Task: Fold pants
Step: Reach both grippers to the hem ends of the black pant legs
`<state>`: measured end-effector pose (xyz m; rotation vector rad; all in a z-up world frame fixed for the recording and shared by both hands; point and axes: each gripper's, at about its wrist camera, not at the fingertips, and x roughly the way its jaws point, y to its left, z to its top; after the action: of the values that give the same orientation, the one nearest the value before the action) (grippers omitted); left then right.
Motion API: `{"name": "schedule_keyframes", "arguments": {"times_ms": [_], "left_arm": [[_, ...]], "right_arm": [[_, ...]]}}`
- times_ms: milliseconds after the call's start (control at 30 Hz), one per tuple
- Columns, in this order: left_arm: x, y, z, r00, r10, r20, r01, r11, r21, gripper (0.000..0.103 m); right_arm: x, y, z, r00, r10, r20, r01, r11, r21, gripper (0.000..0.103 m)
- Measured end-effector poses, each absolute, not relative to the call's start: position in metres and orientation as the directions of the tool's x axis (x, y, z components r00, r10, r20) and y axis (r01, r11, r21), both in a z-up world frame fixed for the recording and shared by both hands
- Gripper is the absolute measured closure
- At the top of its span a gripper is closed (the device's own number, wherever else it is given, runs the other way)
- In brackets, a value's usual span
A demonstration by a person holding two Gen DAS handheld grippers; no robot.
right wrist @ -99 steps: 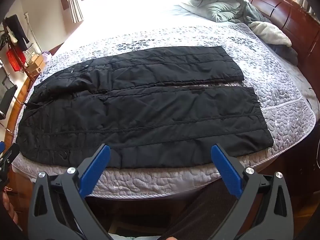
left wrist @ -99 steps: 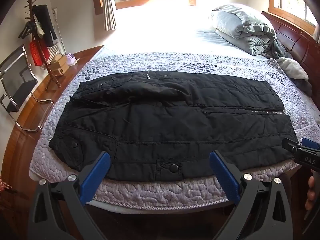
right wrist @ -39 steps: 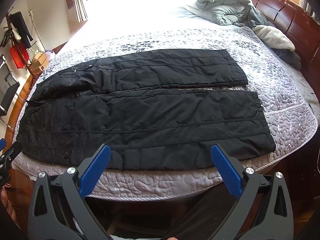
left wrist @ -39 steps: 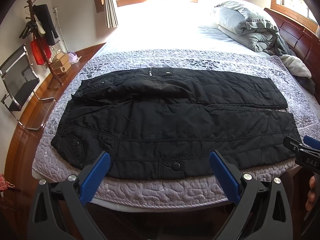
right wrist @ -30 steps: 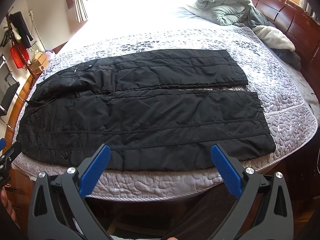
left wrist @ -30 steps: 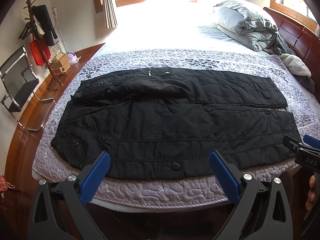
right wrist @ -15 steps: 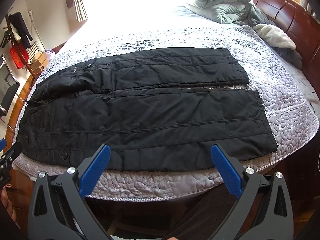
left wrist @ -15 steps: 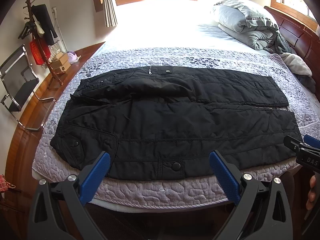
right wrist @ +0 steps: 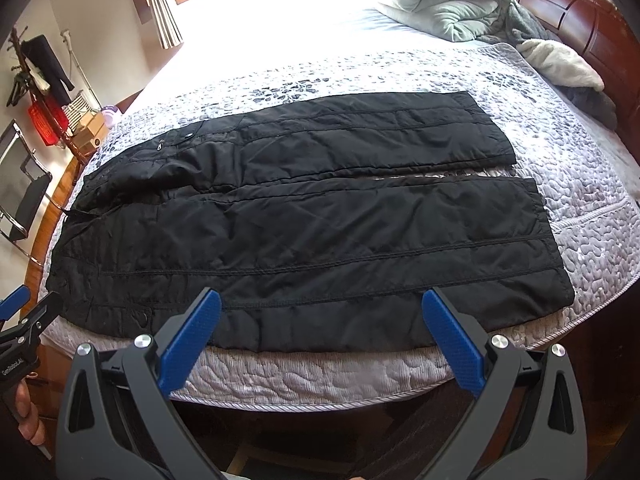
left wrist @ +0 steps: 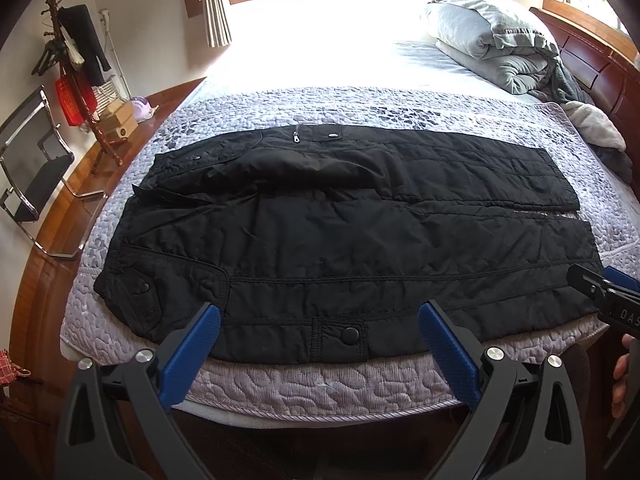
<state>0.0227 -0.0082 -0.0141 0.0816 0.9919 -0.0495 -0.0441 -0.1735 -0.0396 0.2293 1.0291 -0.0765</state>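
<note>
Black quilted pants (left wrist: pixel 340 232) lie flat across the grey patterned bedspread (left wrist: pixel 320 380), waistband to the left, both legs side by side running right; they also show in the right wrist view (right wrist: pixel 312 224). My left gripper (left wrist: pixel 320 320) is open and empty, hovering at the near hem by the waist end. My right gripper (right wrist: pixel 322 308) is open and empty over the near edge of the near leg. Each gripper shows at the edge of the other's view: the right one (left wrist: pixel 600 292), the left one (right wrist: pixel 28 320).
The bedspread (right wrist: pixel 320 376) ends at the bed's near edge just under the pants. A rolled grey duvet (left wrist: pixel 492 44) and other clothes (left wrist: pixel 592 128) lie at the wooden headboard (left wrist: pixel 600 64) on the right. A chair (left wrist: pixel 28 168) and coat rack (left wrist: pixel 76 64) stand left.
Both grippers have stayed open and nearly still at the bed's near edge, with only slight drift of the views. The pants have not moved.
</note>
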Motion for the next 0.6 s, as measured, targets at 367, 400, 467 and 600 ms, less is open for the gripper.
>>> {"name": "schedule_keyframes", "arguments": {"times_ms": [367,400,467,600], "left_arm": [[0.167,-0.045,-0.03,0.289,-0.094,-0.953,0.192,0.981,-0.038,0.004],[0.188,-0.05,-0.034,0.266,-0.118,-0.957,0.207,0.976,-0.063,0.004],[0.226,-0.061,-0.041,0.229,-0.183,-0.956,0.253,0.959,-0.123,0.004],[0.299,-0.084,-0.058,0.198,-0.239,-0.951,0.345,0.925,-0.161,0.004]], "right_arm": [[0.099,-0.224,-0.047,0.448,0.294,-0.844,-0.015,0.947,0.322,0.003],[0.116,-0.228,-0.051,0.433,0.326,-0.84,-0.058,0.94,0.335,0.003],[0.162,-0.238,-0.066,0.355,0.444,-0.823,-0.155,0.896,0.416,0.003],[0.233,-0.255,-0.085,0.281,0.509,-0.814,-0.264,0.856,0.445,0.003]]}}
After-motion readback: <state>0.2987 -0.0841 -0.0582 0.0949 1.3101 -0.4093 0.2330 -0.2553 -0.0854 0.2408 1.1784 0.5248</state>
